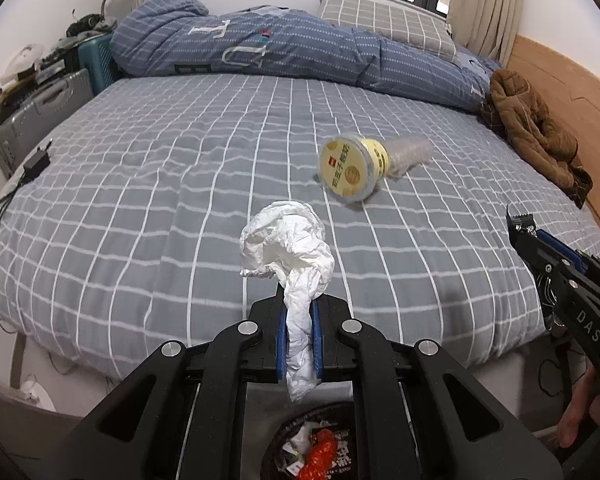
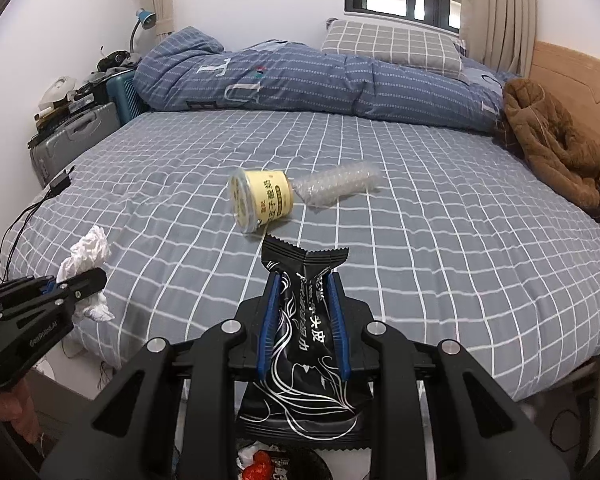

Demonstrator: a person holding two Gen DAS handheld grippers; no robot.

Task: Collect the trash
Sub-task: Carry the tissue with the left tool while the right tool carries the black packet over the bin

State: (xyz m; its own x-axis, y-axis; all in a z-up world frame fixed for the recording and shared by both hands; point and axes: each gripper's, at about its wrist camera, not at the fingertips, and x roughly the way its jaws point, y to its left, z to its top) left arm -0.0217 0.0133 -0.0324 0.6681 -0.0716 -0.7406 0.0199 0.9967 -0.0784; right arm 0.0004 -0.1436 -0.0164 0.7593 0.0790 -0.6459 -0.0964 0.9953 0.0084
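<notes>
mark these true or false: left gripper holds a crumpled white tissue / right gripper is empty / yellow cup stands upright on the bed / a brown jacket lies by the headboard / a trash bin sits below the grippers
1. The left gripper holds a crumpled white tissue. True.
2. The right gripper is empty. False: it is shut on a black wrapper.
3. The yellow cup stands upright on the bed. False: it lies on its side.
4. A brown jacket lies by the headboard. True.
5. A trash bin sits below the grippers. True.
</notes>
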